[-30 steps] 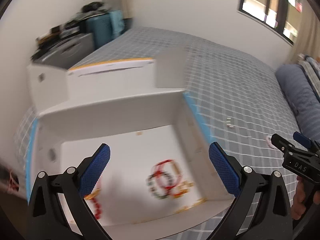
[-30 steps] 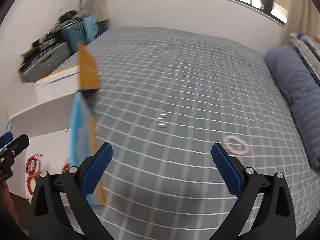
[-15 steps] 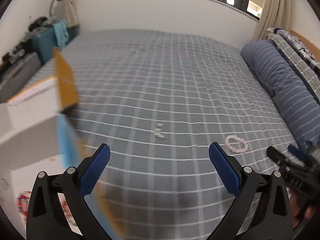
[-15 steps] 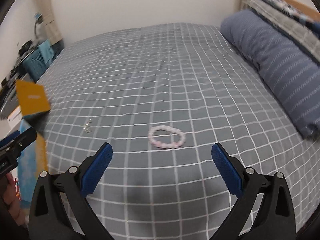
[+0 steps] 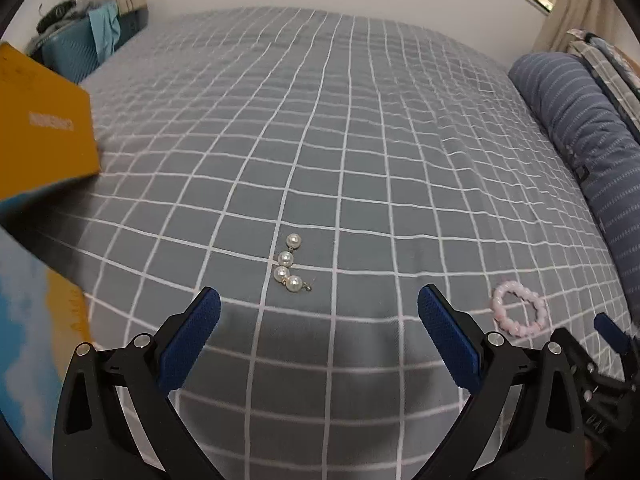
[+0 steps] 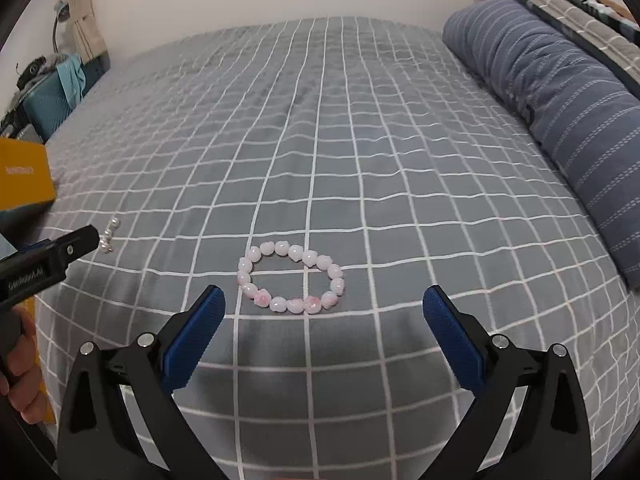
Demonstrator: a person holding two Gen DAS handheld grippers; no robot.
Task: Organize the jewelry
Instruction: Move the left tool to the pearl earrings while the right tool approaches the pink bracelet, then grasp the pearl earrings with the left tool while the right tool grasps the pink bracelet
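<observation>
Right wrist view: the right gripper [image 6: 324, 312] is spread wide, empty, before the round pink-and-white bead bracelet [image 6: 291, 278]. It looks light and floppy; pinch one side of the ring.

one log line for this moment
left gripper: open, over pearls | right gripper: open, over pink bracelet | both pieces on bed, untouched

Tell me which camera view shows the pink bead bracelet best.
The right wrist view. There the pink bead bracelet lies whole and sharp on the checked bedspread, just ahead of the open right hand-held gripper. The left wrist view shows it small and off to the right, near the frame's edge.
</observation>
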